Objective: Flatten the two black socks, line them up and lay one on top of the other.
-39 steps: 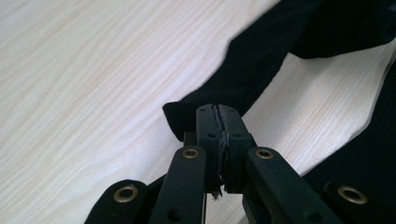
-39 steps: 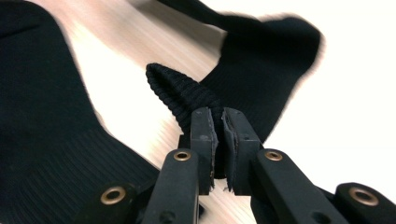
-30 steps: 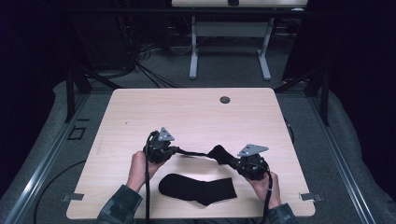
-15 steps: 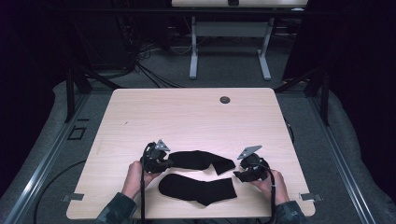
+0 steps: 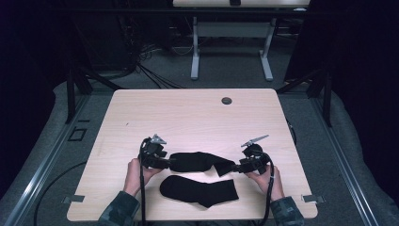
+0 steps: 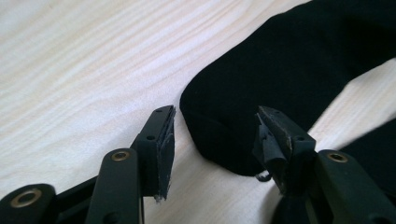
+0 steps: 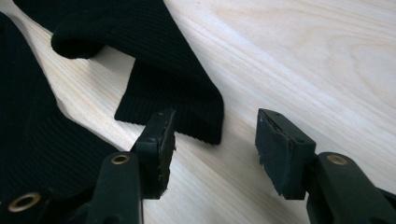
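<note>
Pale wooden counter (image 5: pixel 188 117) underneath, wide and bare at the far side. Two black socks on its near half: upper sock (image 5: pixel 200 161) lying flat between both claws, lower sock (image 5: pixel 200 190) just beside it, closer to the person. Left claw (image 5: pixel 165 163) at the upper sock's toe, jaws spread, nothing gripped. Right claw (image 5: pixel 236 167) at the cuff end, released too, jaws apart above the wood.

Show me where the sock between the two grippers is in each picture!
High view: the far sock lies low on the table, between both grippers.
Left gripper view: its rounded toe, upper right.
Right gripper view: its ribbed cuff, centre left.
Shared landmark: the near sock.
</note>
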`<state>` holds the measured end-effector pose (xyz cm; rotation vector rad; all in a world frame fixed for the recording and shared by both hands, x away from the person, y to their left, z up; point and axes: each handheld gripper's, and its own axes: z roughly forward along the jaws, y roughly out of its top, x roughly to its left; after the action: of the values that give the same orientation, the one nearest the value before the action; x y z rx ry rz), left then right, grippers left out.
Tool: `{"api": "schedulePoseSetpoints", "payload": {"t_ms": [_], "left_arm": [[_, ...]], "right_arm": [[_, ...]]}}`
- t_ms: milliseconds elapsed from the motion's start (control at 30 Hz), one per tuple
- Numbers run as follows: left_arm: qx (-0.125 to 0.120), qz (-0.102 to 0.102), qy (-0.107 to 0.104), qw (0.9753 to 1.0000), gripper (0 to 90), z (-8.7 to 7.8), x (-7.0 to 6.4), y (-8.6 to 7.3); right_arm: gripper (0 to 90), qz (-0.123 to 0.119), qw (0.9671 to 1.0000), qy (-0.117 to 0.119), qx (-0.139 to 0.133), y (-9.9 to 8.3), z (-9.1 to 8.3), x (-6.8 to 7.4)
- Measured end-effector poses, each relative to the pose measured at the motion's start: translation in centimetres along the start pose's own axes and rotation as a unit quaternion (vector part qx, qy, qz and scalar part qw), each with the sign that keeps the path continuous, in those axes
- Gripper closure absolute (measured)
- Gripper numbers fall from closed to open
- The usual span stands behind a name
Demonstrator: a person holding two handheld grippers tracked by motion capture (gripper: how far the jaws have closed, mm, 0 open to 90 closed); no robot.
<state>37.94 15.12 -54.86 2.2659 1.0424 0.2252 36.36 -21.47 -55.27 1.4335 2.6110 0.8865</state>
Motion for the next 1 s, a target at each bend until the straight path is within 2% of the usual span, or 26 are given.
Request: {"api": "schedulePoseSetpoints", "payload": {"t_ms": [67, 200, 233, 267, 333, 467, 567, 600, 700, 733, 767, 800, 867, 900, 933, 967, 1000], "left_arm": [[0.002, -0.005, -0.007, 1.0, 51.0, 0.5, 0.1, -0.1], [0.025, 0.008, -0.012, 0.9996, 59.2, 1.4, 0.0, -0.2], [0.031, 0.011, -0.018, 0.9993, 62.1, 1.4, 0.0, -0.3], [0.034, 0.011, -0.018, 0.9992, 65.6, 1.5, 0.0, -0.3], [0.036, 0.016, -0.018, 0.9991, 70.8, 1.5, 0.0, -0.3], [0.044, 0.023, -0.009, 0.9988, 78.2, 1.5, -0.2, -0.3], [0.042, 0.015, -0.014, 0.9989, 80.0, 1.4, -0.1, -0.4], [0.041, 0.015, -0.012, 0.999, 80.8, 1.4, -0.1, -0.4], [0.04, 0.014, -0.01, 0.9991, 83.0, 1.4, -0.2, -0.5], [0.04, 0.014, -0.01, 0.9991, 83.6, 1.4, -0.2, -0.5], [0.04, 0.014, -0.009, 0.9991, 83.6, 1.4, -0.2, -0.5], [0.04, 0.014, -0.009, 0.9991, 84.1, 1.4, -0.2, -0.5], [0.041, 0.015, -0.01, 0.999, 84.3, 1.4, -0.2, -0.5], [0.042, 0.017, -0.009, 0.999, 84.5, 1.4, -0.3, -0.4], [0.043, 0.018, -0.007, 0.9989, 84.5, 1.4, -0.3, -0.4], [0.043, 0.018, -0.007, 0.9989, 84.5, 1.4, -0.3, -0.4], [0.042, 0.017, -0.01, 0.9989, 84.5, 1.4, -0.3, -0.4]], "right_arm": [[48.6, -0.001, 1.0, -0.007, 0.005, 0.2, 0.5, 0.2], [55.7, 0.0, 0.9999, -0.004, 0.011, 0.4, 0.8, 0.0], [58.3, -0.004, 0.9999, -0.004, 0.01, 0.4, 0.9, -0.1], [64.7, -0.004, 0.9999, -0.001, 0.01, 0.4, 0.9, -0.1], [69.8, -0.002, 1.0, 0.004, 0.006, 0.4, 1.1, 0.0], [81.2, -0.011, 0.9998, 0.005, 0.017, 0.6, 1.0, -0.1], [83.0, -0.015, 0.9998, -0.004, 0.009, 0.8, 1.0, -0.1], [83.1, -0.019, 0.9997, -0.004, 0.015, 0.9, 0.9, -0.1], [83.4, -0.036, 0.9988, -0.033, 0.008, 1.4, 0.6, 0.0], [83.5, -0.056, 0.9967, -0.058, -0.002, 1.6, 0.2, 0.1], [83.5, -0.056, 0.9967, -0.058, -0.002, 1.6, 0.2, 0.1], [83.4, -0.075, 0.9939, -0.079, -0.017, 2.0, -0.4, 0.4], [83.4, -0.096, 0.99, -0.096, -0.037, 2.4, -1.0, 0.6], [83.4, -0.113, 0.9863, -0.112, -0.044, 2.7, -1.5, 0.9], [83.4, -0.113, 0.9863, -0.112, -0.044, 2.7, -1.5, 0.9], [83.4, -0.122, 0.9842, -0.118, -0.049, 2.8, -1.7, 1.1], [83.3, -0.141, 0.9798, -0.128, -0.062, 3.1, -2.1, 1.5]]}}
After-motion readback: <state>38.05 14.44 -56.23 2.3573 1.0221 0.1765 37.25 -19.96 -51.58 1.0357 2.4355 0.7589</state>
